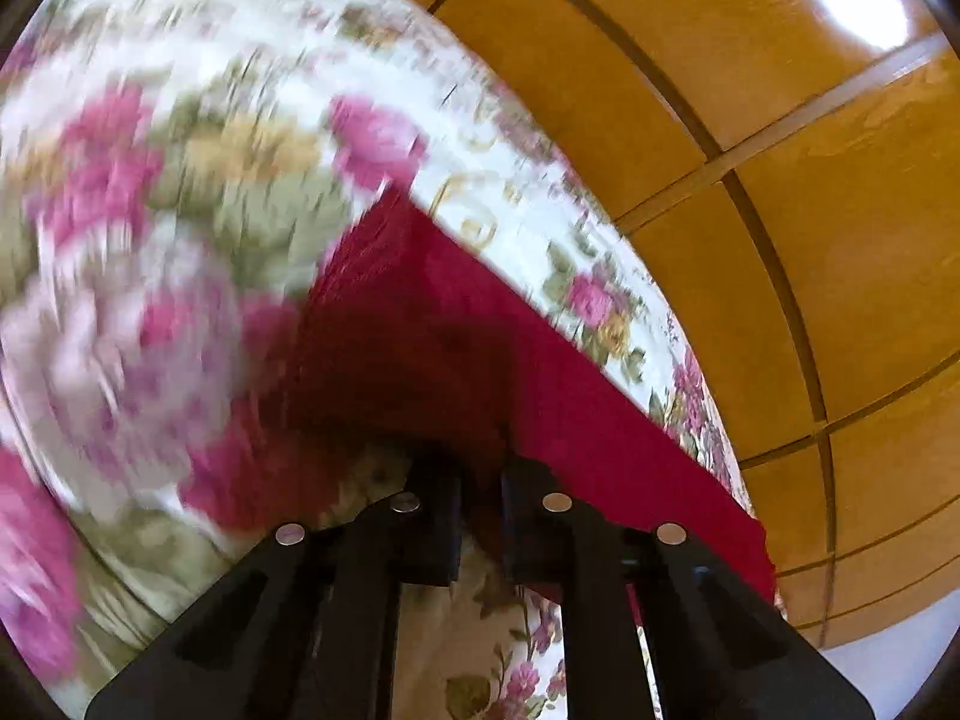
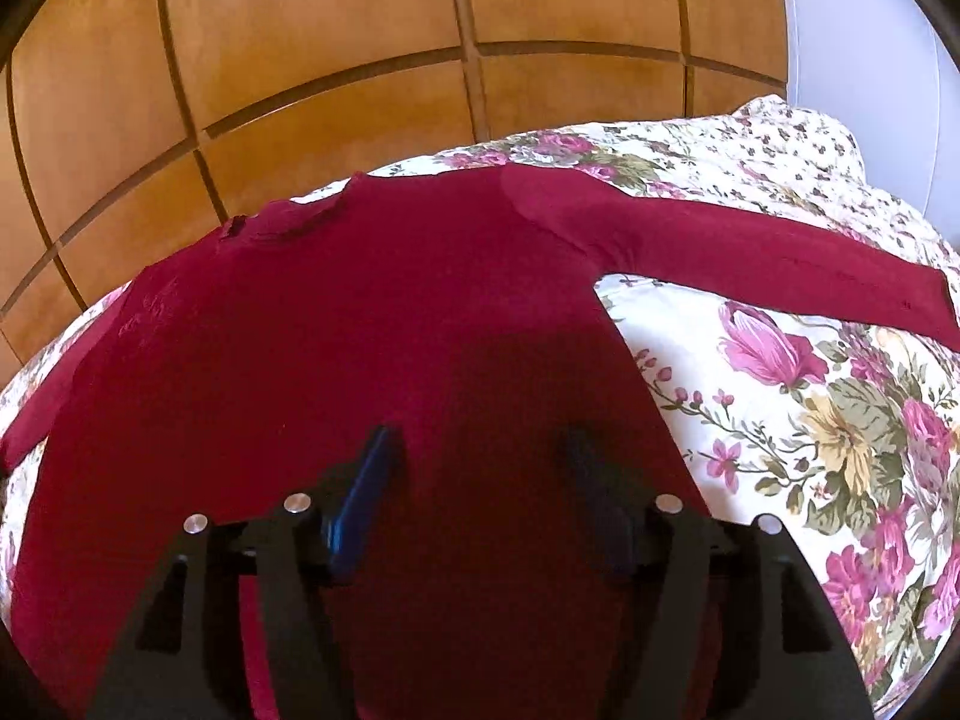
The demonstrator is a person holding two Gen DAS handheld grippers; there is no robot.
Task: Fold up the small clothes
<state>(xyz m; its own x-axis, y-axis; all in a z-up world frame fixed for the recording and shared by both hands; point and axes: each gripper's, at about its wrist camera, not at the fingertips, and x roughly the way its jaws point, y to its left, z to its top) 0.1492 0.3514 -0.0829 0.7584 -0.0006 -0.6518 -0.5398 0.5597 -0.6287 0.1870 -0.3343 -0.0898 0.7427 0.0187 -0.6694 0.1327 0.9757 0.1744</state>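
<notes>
A dark red long-sleeved top (image 2: 360, 300) lies spread flat on a floral bedspread (image 2: 810, 420), its collar (image 2: 282, 222) towards the far edge and one sleeve (image 2: 750, 258) stretched out to the right. My right gripper (image 2: 480, 450) hovers open over the body of the top, with cloth below the gap and nothing pinched. In the left wrist view, which is blurred, a strip of the red top (image 1: 480, 348) runs in a peak down into my left gripper (image 1: 480, 468). Its fingers stand close together and are shut on that cloth.
Orange-brown wooden wardrobe panels (image 2: 300, 60) stand right behind the far edge of the bed and also fill the right of the left wrist view (image 1: 780, 180). A white wall (image 2: 870, 60) shows at the far right. The bedspread (image 1: 180, 180) continues to the left.
</notes>
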